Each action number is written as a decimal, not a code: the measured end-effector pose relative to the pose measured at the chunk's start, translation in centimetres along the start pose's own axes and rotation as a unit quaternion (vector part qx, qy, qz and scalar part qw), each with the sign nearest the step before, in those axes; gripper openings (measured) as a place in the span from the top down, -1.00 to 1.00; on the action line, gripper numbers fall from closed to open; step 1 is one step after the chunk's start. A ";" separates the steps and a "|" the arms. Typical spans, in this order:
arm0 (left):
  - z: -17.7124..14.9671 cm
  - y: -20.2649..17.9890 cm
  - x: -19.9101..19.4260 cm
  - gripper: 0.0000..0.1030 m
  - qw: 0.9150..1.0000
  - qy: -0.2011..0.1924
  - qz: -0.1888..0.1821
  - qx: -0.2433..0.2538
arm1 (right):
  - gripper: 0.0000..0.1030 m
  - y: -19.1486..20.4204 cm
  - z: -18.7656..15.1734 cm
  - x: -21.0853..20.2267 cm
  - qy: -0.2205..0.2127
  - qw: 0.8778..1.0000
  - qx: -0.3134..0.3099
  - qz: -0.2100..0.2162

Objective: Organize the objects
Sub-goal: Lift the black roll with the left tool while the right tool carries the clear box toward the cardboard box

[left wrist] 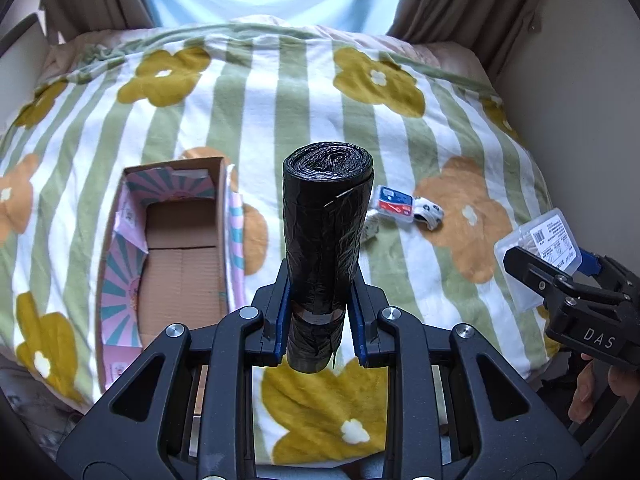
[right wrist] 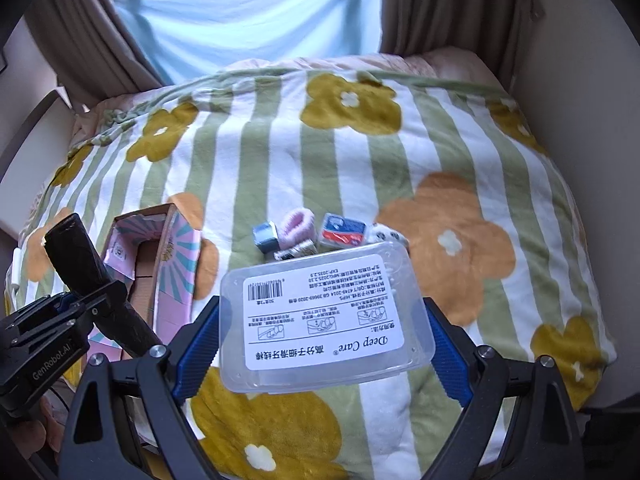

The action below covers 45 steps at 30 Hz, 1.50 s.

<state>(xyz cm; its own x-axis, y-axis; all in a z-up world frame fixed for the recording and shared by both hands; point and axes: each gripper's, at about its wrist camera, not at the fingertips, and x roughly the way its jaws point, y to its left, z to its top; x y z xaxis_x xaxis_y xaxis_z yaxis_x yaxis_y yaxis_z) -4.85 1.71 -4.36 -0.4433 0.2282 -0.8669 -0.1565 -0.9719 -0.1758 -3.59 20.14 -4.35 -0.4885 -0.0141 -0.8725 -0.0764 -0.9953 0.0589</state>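
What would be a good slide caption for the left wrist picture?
Left claw shut on a black bag roll, above a flowered blanket and an open cardboard box.

Both tools (left wrist: 320, 320) (right wrist: 320, 344) clamped — pointing steeply down

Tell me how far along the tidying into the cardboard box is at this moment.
Nothing looks put away yet: the cardboard box on the blanket shows only its bare bottom. In hand: the left gripper clamps a black bag roll, and the right gripper holds a clear plastic case. Left over: the small items lying beside the box.
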 end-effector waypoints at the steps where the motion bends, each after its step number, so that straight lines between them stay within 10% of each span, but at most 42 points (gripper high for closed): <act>1: 0.1 0.6 -0.4 0.57 1.000 -0.004 0.004 -0.005 | -0.76 0.8 0.4 -0.1 -0.004 1.000 -0.009 0.002; 18: -2.3 14.5 -4.0 0.57 0.982 -0.023 0.095 -0.159 | -0.76 17.8 5.5 4.1 0.006 0.972 -0.202 0.117; 45: -6.1 20.8 11.4 0.57 0.954 0.107 0.095 -0.262 | -0.77 31.2 3.4 23.7 0.142 0.909 -0.348 0.179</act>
<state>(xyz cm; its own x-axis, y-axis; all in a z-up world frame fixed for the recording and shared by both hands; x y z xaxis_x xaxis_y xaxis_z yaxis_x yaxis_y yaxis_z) -7.79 -16.27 -20.79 -0.2207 0.0819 -0.9719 0.3970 -0.9026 -0.1663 -20.50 -10.96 -21.56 -0.1225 -0.2757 -0.9534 0.6599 -0.7401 0.1292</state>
